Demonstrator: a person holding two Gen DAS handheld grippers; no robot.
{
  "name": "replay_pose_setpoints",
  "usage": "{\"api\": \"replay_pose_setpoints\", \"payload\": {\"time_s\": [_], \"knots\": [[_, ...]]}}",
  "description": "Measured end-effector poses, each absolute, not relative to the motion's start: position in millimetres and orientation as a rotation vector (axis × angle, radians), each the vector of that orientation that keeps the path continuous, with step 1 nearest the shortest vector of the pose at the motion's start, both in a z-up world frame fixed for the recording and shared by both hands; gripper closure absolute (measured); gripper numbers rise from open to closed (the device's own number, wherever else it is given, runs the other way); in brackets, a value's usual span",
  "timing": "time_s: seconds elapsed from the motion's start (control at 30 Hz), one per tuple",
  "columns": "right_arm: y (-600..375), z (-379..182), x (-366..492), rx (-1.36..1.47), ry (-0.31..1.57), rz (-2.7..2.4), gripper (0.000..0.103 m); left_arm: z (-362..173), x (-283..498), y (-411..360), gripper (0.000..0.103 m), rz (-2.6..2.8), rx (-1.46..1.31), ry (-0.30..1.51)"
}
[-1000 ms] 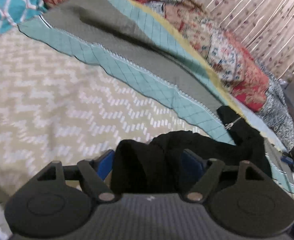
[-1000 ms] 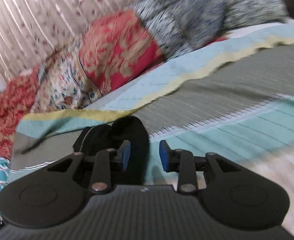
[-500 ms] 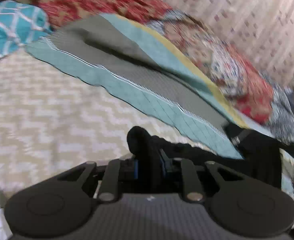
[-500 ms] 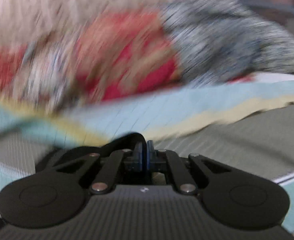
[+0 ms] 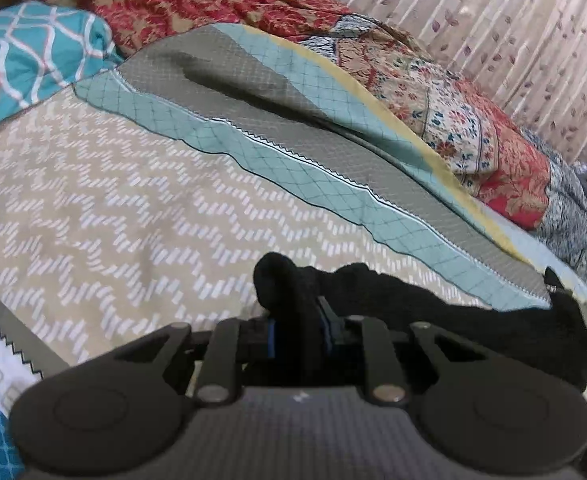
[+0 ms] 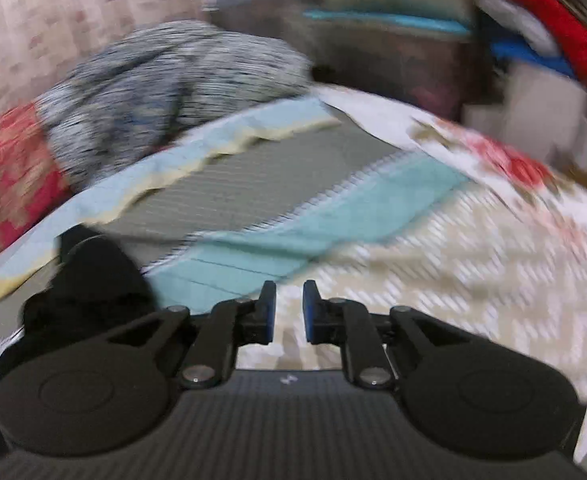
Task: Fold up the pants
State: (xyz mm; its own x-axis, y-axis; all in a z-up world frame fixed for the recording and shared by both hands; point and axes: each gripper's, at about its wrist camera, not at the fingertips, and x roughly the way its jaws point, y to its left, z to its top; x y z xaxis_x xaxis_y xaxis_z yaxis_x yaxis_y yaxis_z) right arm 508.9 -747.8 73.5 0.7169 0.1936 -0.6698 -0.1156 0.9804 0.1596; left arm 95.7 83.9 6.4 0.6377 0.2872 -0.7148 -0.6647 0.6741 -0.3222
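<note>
Bed sheet point(image 5: 105, 216) edge, near left: partial print "DRE" readable. Your left gripper point(image 5: 298, 330) low over bed, jaws clenched on pants point(image 5: 433, 312), which trail right. Your right gripper point(image 6: 289, 312) tilted, jaws released, gap empty; pants at its left.

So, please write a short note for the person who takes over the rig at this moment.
Left gripper: shut on a bunch of the black pants.
Right gripper: open, holding nothing, over the chevron bedspread.
Pants: one crumpled bundle on the bed, running from the left gripper toward the teal band of the quilt; in the right view they lie left of the gripper.
Done: one end gripped.
Left: spread flat, then every fold.
</note>
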Motion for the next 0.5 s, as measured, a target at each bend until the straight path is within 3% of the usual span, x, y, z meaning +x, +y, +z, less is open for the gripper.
{"api": "replay_pose_setpoints", "payload": {"time_s": [0.03, 0.07, 0.1, 0.13, 0.27, 0.43, 0.47, 0.5], "knots": [[-734, 81, 512, 0.086, 0.746, 0.237, 0.081, 6, 95, 85, 0.084, 0.587, -0.630, 0.675], [-718, 82, 500, 0.062, 0.740, 0.298, 0.066, 5, 95, 87, 0.084, 0.590, -0.641, 0.672], [-696, 90, 509, 0.027, 0.726, 0.385, 0.042, 5, 95, 87, 0.084, 0.595, -0.646, 0.668], [-681, 79, 499, -0.004, 0.718, 0.448, 0.035, 6, 96, 86, 0.084, 0.606, -0.648, 0.664], [-591, 53, 501, -0.151, 0.675, 0.574, 0.035, 4, 101, 83, 0.084, 0.627, -0.632, 0.683], [-518, 17, 528, -0.165, 0.780, 0.572, 0.035, 3, 102, 85, 0.084, 0.643, -0.655, 0.684], [-507, 8, 529, -0.187, 0.812, 0.545, 0.037, 3, 102, 85, 0.083, 0.644, -0.655, 0.685], [-494, -1, 532, -0.232, 0.841, 0.494, 0.055, 2, 103, 86, 0.083, 0.644, -0.654, 0.686]]}}
